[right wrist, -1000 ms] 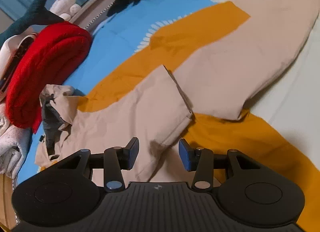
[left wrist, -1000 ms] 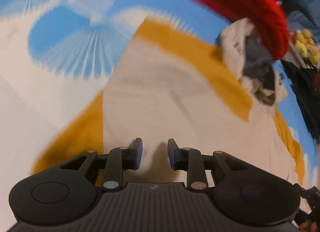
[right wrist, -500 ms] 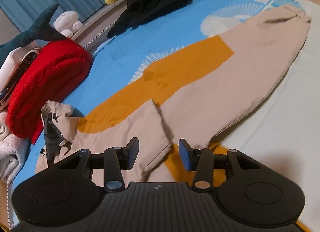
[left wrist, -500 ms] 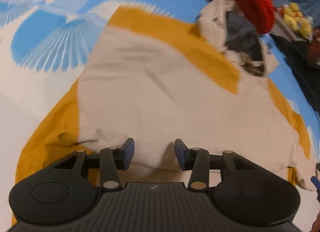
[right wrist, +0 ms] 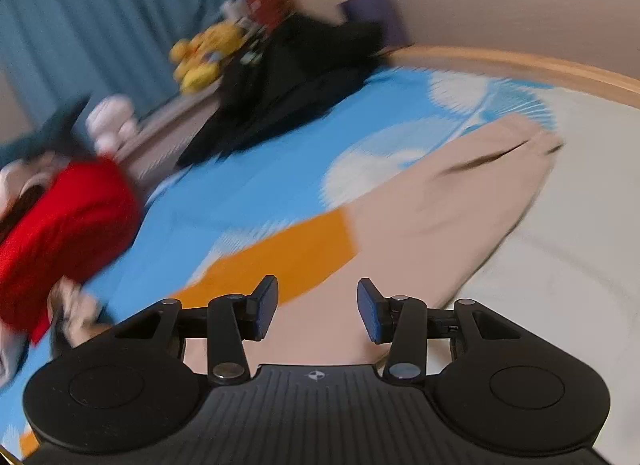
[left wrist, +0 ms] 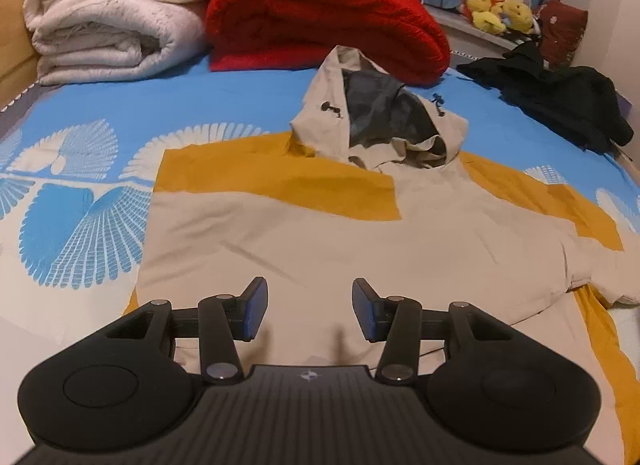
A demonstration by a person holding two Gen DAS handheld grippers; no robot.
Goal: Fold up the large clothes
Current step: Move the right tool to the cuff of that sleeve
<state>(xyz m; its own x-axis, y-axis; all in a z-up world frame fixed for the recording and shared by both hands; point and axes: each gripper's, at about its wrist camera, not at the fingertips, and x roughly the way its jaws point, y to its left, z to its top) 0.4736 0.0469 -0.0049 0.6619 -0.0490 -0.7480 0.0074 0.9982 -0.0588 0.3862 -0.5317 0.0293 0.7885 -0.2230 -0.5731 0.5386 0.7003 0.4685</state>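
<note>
A beige and mustard hooded jacket [left wrist: 320, 241] lies flat on the bed, its hood [left wrist: 384, 121] toward the far side. My left gripper [left wrist: 308, 311] is open and empty, just above the jacket's near hem. In the blurred right wrist view the jacket's right sleeve [right wrist: 452, 201] stretches out over the sheet, cuff far right. My right gripper [right wrist: 317, 309] is open and empty above the sleeve's near part.
A red folded blanket [left wrist: 320, 17] and white folded blankets [left wrist: 112, 17] lie at the bed's far edge. A black garment [left wrist: 560, 97] lies far right, with yellow plush toys [left wrist: 496, 11] behind it. The wooden bed rim [right wrist: 520, 65] curves along the right.
Both grippers have pulled back and tilted up from the jacket. The left one has opened wider; the whole jacket front and hood now show. The right view swings toward the sleeve cuff.
</note>
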